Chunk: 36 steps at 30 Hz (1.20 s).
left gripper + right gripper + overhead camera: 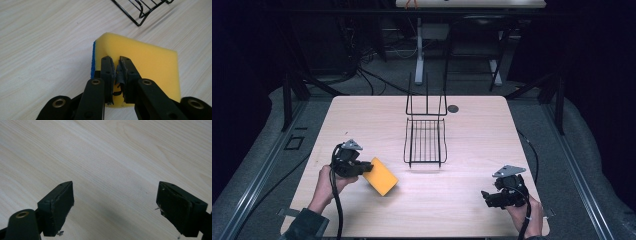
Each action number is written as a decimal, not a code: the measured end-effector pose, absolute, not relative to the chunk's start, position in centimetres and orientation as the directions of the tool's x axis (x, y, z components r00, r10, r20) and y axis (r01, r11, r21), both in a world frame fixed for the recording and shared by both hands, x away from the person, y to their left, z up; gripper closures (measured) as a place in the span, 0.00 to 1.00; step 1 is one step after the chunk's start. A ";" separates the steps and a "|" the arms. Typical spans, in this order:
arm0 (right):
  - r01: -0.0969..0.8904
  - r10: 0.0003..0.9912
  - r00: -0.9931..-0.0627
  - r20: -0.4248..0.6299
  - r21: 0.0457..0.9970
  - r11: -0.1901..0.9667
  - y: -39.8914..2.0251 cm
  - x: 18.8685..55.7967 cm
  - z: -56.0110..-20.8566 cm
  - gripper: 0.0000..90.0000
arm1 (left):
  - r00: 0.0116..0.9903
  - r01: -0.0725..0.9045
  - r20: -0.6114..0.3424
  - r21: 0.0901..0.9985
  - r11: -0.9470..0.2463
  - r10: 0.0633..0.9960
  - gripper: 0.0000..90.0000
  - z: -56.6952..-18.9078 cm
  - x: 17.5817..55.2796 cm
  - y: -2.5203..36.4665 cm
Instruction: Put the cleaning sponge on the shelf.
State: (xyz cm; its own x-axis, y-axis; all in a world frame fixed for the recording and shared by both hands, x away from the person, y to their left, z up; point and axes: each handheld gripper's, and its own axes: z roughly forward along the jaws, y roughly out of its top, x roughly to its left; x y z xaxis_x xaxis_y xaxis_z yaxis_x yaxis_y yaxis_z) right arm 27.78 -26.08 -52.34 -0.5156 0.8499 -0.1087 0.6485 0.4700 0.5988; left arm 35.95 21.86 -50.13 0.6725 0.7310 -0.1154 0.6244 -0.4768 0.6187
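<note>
A yellow sponge (381,177) with a blue scouring side hangs a little above the wooden table at the front left. My left gripper (363,167) is shut on its near edge. In the left gripper view the two black jaws pinch the sponge (147,60) so hard that its foam dents between them, and the blue layer (93,56) shows along its left side. My right gripper (486,196) rests low at the front right of the table, open. Its fingers (58,205) stand wide apart over bare wood with nothing between them.
A black wire rack (426,137) stands at the middle of the table (362,120), its upright back on the far side; its corner (140,15) lies just beyond the sponge. A small dark disc (453,108) lies at the far edge. Cables trail from both grippers.
</note>
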 end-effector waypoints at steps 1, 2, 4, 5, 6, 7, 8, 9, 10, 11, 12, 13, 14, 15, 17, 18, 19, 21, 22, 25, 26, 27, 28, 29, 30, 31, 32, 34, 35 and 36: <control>0.650 0.850 -0.516 -0.107 0.598 0.469 -26.1 27.8 -52.4 0.16 | 0.674 0.623 -0.120 0.622 -0.474 0.729 0.91 -50.0 35.9 21.9; 0.653 0.852 -0.514 -0.103 0.597 0.466 -26.1 27.8 -52.4 0.16 | 0.676 0.620 -0.116 0.623 -0.477 0.728 0.91 -49.9 35.8 21.9; 0.655 0.851 -0.515 -0.104 0.593 0.468 -26.1 27.8 -52.4 0.16 | 0.676 0.617 -0.116 0.630 -0.472 0.728 0.91 -49.8 35.7 21.9; 0.656 0.852 -0.514 -0.103 0.593 0.468 -26.1 27.9 -52.5 0.16 | 0.677 0.615 -0.115 0.632 -0.473 0.726 0.91 -49.7 35.7 21.8; 0.657 0.853 -0.512 -0.100 0.594 0.464 -26.1 27.9 -52.5 0.16 | 0.679 0.612 -0.113 0.634 -0.473 0.726 0.91 -49.6 35.6 21.8; 0.658 0.853 -0.512 -0.099 0.593 0.464 -26.2 27.9 -52.5 0.16 | 0.682 0.608 -0.112 0.636 -0.475 0.723 0.91 -49.5 35.6 21.8; 0.658 0.855 -0.509 -0.098 0.597 0.459 -26.1 27.8 -52.4 0.16 | 0.682 0.608 -0.114 0.639 -0.472 0.723 0.91 -49.4 35.5 21.7; 0.658 0.857 -0.506 -0.099 0.597 0.458 -26.1 27.8 -52.4 0.16 | 0.682 0.608 -0.117 0.640 -0.470 0.722 0.91 -49.4 35.5 21.7; 0.654 0.856 -0.507 -0.100 0.602 0.457 -26.1 27.8 -52.3 0.16 | 0.685 0.606 -0.119 0.641 -0.471 0.719 0.91 -49.3 35.5 21.7; 0.657 0.858 -0.506 -0.094 0.602 0.454 -26.1 27.8 -52.3 0.16 | 0.684 0.608 -0.125 0.643 -0.467 0.719 0.91 -49.3 35.4 21.7; 0.658 0.857 -0.506 -0.094 0.601 0.454 -26.1 27.8 -52.3 0.16 | 0.686 0.605 -0.121 0.643 -0.469 0.717 0.91 -49.2 35.4 21.7; 0.659 0.856 -0.508 -0.093 0.598 0.456 -26.1 27.8 -52.3 0.15 | 0.687 0.600 -0.116 0.647 -0.470 0.718 0.91 -49.1 35.4 21.7; 0.660 0.855 -0.510 -0.092 0.596 0.458 -26.2 27.9 -52.4 0.15 | 0.685 0.601 -0.117 0.648 -0.467 0.719 0.91 -49.0 35.3 21.6; 0.662 0.856 -0.510 -0.091 0.594 0.457 -26.2 27.9 -52.4 0.15 | 0.685 0.599 -0.117 0.652 -0.464 0.719 0.91 -48.9 35.3 21.6; 0.660 0.856 -0.509 -0.090 0.598 0.455 -26.2 27.9 -52.4 0.15 | 0.690 0.594 -0.117 0.656 -0.466 0.714 0.91 -48.7 35.3 21.7; 0.660 0.857 -0.508 -0.089 0.598 0.454 -26.2 27.9 -52.4 0.15 | 0.686 0.595 -0.121 0.661 -0.457 0.718 0.91 -48.7 35.2 21.6; 0.660 0.856 -0.509 -0.089 0.598 0.455 -26.2 27.9 -52.4 0.15 | 0.687 0.592 -0.121 0.664 -0.456 0.716 0.91 -48.6 35.2 21.6; 0.663 0.858 -0.506 -0.086 0.598 0.451 -26.2 27.9 -52.4 0.15 | 0.689 0.591 -0.127 0.667 -0.453 0.713 0.91 -48.5 35.2 21.6; 0.659 0.856 -0.509 -0.089 0.599 0.454 -26.3 27.9 -52.4 0.15 | 0.692 0.589 -0.124 0.668 -0.455 0.712 0.91 -48.4 35.2 21.6; 0.660 0.856 -0.509 -0.085 0.600 0.452 -26.3 28.0 -52.4 0.15 | 0.688 0.589 -0.131 0.675 -0.444 0.714 0.91 -48.2 35.2 21.7; 0.658 0.857 -0.509 -0.083 0.604 0.449 -26.3 28.0 -52.5 0.15 | 0.686 0.591 -0.136 0.678 -0.438 0.715 0.91 -48.1 35.1 21.8; 0.660 0.858 -0.506 -0.081 0.604 0.446 -26.3 28.0 -52.5 0.15 | 0.685 0.592 -0.139 0.678 -0.435 0.715 0.91 -48.1 35.1 21.8; 0.664 0.858 -0.507 -0.077 0.600 0.446 -26.3 28.0 -52.4 0.15 | 0.684 0.591 -0.138 0.680 -0.434 0.716 0.91 -48.0 35.1 21.9; 0.664 0.859 -0.507 -0.076 0.601 0.445 -26.3 28.0 -52.4 0.15 | 0.682 0.591 -0.139 0.683 -0.429 0.717 0.92 -48.0 35.1 21.9; 0.662 0.858 -0.508 -0.076 0.603 0.445 -26.4 28.0 -52.4 0.15 | 0.683 0.590 -0.140 0.685 -0.428 0.717 0.92 -47.9 35.1 21.9; 0.666 0.861 -0.504 -0.069 0.603 0.438 -26.4 28.0 -52.4 0.15 | 0.683 0.590 -0.143 0.686 -0.425 0.716 0.92 -47.9 35.1 21.9; 0.668 0.862 -0.504 -0.064 0.604 0.435 -26.4 28.0 -52.3 0.15 | 0.684 0.590 -0.147 0.688 -0.423 0.715 0.92 -47.8 35.2 21.9; 0.667 0.862 -0.503 -0.065 0.604 0.435 -26.4 28.0 -52.3 0.15 | 0.684 0.587 -0.150 0.695 -0.416 0.714 0.92 -47.6 35.2 21.9; 0.663 0.861 -0.504 -0.068 0.608 0.436 -26.4 28.0 -52.3 0.15 | 0.686 0.586 -0.151 0.695 -0.417 0.712 0.92 -47.5 35.2 21.8; 0.664 0.861 -0.505 -0.069 0.606 0.438 -26.3 27.9 -52.3 0.15 | 0.687 0.584 -0.151 0.698 -0.416 0.711 0.92 -47.4 35.2 21.8</control>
State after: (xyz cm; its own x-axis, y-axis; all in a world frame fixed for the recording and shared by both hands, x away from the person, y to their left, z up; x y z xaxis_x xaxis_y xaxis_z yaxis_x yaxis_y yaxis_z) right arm 27.95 -26.33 -52.29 -0.5048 0.8605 -0.0686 0.6641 0.4379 0.6060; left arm 35.21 21.81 -47.41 0.6871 0.7107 -0.1510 0.5835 -0.4159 0.6975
